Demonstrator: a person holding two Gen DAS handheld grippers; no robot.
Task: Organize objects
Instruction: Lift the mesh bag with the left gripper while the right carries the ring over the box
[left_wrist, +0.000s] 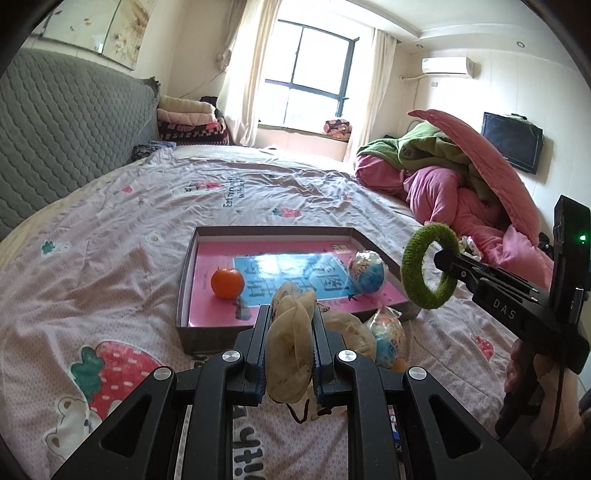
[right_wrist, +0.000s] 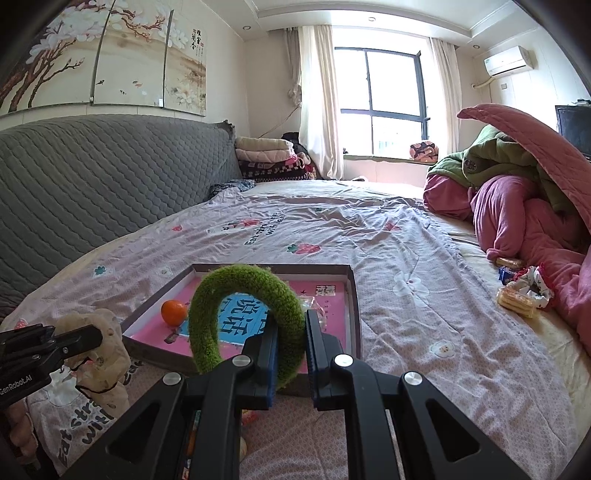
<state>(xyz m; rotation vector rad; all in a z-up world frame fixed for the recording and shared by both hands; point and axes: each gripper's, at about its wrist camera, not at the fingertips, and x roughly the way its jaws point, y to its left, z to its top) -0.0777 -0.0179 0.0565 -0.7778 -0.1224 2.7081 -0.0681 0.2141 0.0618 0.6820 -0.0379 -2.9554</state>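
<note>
Both tools loaded over the bed (left_wrist: 110, 236).
Your left tool (left_wrist: 290, 332) is clamped on a beige cloth (left_wrist: 288, 354); your right tool (right_wrist: 291, 343) is clamped on a green ring (right_wrist: 243, 295), box tray (right_wrist: 352, 295) just ahead.

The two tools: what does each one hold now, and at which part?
The left tool pinches a beige fabric item across its bunched middle. The right tool grips a green fuzzy ring on one side of its band.

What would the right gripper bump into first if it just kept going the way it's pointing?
Probably the shallow box on the bed. The right gripper, shut on the green ring, points slightly downward at the box's pink floor, just beyond its near wall. Depth is hard to judge.
</note>
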